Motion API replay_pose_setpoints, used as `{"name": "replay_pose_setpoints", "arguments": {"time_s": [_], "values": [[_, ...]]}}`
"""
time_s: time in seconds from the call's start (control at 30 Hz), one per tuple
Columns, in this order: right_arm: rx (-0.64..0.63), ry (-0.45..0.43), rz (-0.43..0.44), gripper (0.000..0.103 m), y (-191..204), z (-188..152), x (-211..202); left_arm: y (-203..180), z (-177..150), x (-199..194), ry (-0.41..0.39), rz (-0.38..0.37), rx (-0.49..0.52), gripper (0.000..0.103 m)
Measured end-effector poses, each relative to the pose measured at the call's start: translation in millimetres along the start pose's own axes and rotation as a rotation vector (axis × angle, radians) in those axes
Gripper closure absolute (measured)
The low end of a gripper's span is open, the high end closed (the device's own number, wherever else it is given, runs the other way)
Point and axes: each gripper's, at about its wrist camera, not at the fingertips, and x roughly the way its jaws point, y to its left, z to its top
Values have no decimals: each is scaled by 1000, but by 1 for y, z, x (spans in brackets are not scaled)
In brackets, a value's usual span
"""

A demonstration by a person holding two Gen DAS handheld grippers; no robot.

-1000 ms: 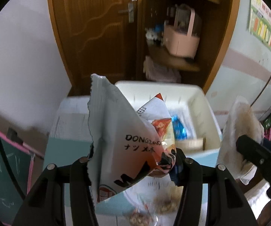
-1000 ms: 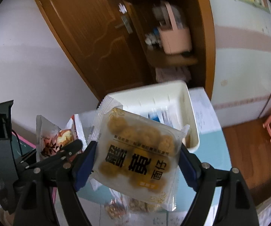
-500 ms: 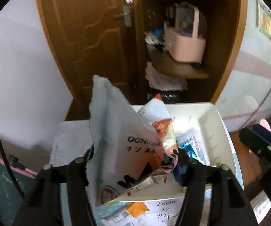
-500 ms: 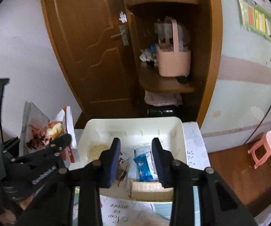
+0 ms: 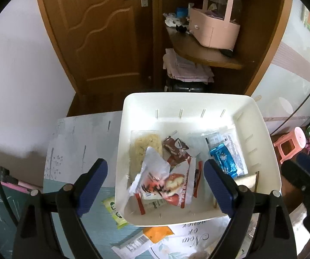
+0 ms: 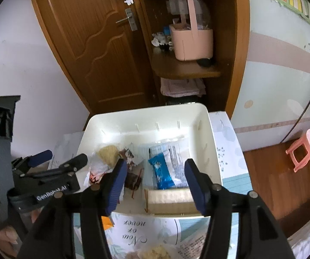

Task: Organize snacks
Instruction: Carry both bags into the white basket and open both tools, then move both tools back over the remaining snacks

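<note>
Both packets now dropped into white bin (image 5: 269, 151); red-white pkt (image 5: 165, 181) lies inside. Left gripper (image 5: 155, 177) & right gripper (image 6: 153, 176) jaws opening, nothing grasped. More snacks wait on table (image 5: 77, 142).

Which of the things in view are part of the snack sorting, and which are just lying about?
Job: white bin; white-and-red snack packet; blue packet; green packet beside the bin.
Lying about: pink caddy; folded cloths; pink stool.
</note>
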Motion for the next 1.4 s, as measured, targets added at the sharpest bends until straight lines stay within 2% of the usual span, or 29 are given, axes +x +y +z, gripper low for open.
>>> {"name": "replay_pose_setpoints", "arguments": {"time_s": [0.13, 0.4, 0.7, 0.93, 1.1, 1.4], "values": [[-8, 14, 5, 38, 1, -6, 1, 1, -6, -12, -19, -11, 0, 13], [-25, 11, 22, 33, 3, -16, -16, -6, -23, -47, -56, -40, 10, 12], [-17, 23, 21, 22, -19, -48, -40, -8, -76, -76, -48, -58, -16, 12], [20, 80, -22, 19, -46, -88, -43, -6, -134, -73, 27, -39, -47, 12], [52, 113, -46, 13, -62, -114, -41, 1, -178, -57, 112, -17, -96, 12], [169, 152, -91, 4, -84, -139, -16, 4, -230, -17, 228, 4, -195, 12]]}}
